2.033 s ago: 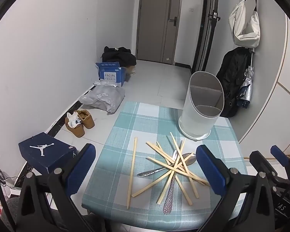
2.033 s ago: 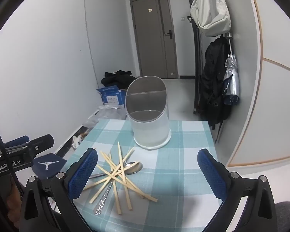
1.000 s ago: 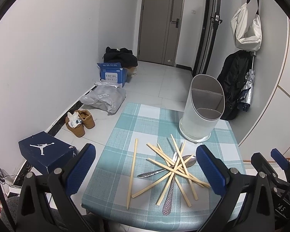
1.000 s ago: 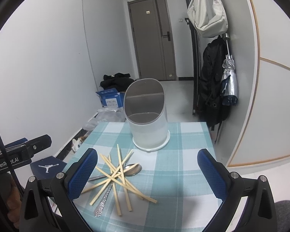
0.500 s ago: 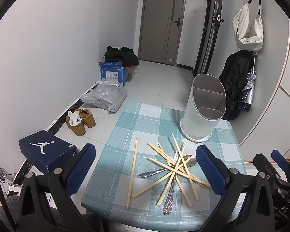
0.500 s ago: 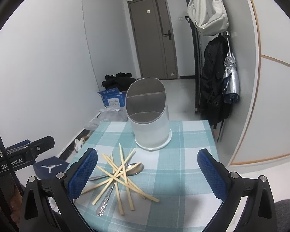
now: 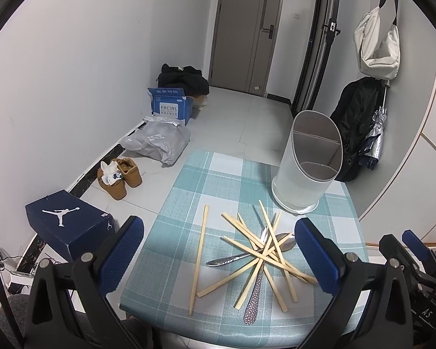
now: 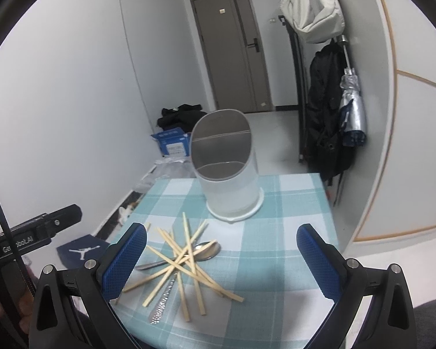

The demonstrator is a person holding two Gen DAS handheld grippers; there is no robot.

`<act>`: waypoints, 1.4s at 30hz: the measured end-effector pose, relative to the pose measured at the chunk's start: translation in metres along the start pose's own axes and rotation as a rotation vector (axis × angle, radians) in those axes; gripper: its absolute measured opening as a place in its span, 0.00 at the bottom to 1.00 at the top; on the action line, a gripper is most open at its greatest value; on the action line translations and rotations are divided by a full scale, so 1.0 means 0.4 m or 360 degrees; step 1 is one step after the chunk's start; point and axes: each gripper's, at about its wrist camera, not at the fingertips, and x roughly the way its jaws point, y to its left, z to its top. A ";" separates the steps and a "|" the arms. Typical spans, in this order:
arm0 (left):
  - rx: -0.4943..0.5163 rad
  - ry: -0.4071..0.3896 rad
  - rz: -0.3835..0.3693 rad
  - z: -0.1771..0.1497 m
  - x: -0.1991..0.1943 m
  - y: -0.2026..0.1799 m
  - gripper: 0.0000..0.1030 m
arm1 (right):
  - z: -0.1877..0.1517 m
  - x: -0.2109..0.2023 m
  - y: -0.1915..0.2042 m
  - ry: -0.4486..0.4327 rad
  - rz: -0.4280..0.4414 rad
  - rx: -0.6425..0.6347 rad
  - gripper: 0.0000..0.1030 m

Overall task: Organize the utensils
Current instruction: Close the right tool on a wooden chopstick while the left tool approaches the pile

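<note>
Chopsticks (image 7: 264, 250) and spoons (image 7: 279, 240) heaped at bench (image 7: 189, 192) front edge, holder (image 7: 308, 171) empty behind, left claw (image 7: 218, 250) and right claw (image 8: 221, 258) both released, nothing sorted.

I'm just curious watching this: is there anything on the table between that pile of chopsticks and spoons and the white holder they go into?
Nothing visible. Only bare checked tablecloth lies between the chopsticks and the white holder, whose open compartments face the pile.

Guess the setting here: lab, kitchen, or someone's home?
Most likely a home entryway or hall: a closed door at the far end, shoes on the tile floor, and a bag hanging on the wall, beside a small table with a checked cloth.
</note>
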 end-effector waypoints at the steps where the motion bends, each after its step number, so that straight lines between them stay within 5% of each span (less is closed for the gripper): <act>1: -0.0008 0.0008 -0.0003 0.000 0.003 0.002 0.99 | 0.000 0.002 0.004 -0.0003 0.0010 -0.0016 1.00; 9: -0.0183 0.0117 0.0006 0.015 0.057 0.072 0.99 | 0.027 0.089 0.064 0.0117 0.0130 -0.0191 0.97; 13: -0.0304 0.0185 0.0037 0.023 0.096 0.130 0.99 | 0.034 0.187 0.102 0.0250 0.0180 -0.0255 0.77; 21: -0.0567 0.0296 0.0073 0.035 0.162 0.226 0.99 | 0.009 0.403 0.190 0.0502 0.0185 -0.0434 0.55; 30: -0.0580 0.0411 0.0156 0.034 0.210 0.248 0.99 | -0.024 0.565 0.224 0.0659 0.0009 -0.0573 0.24; 34: -0.0588 0.0443 0.0154 0.029 0.224 0.260 0.99 | -0.030 0.580 0.214 0.0706 0.0068 -0.0547 0.04; 42: -0.0542 0.0513 0.0151 0.022 0.259 0.260 0.99 | 0.017 0.537 0.196 0.0616 0.0172 -0.0457 0.04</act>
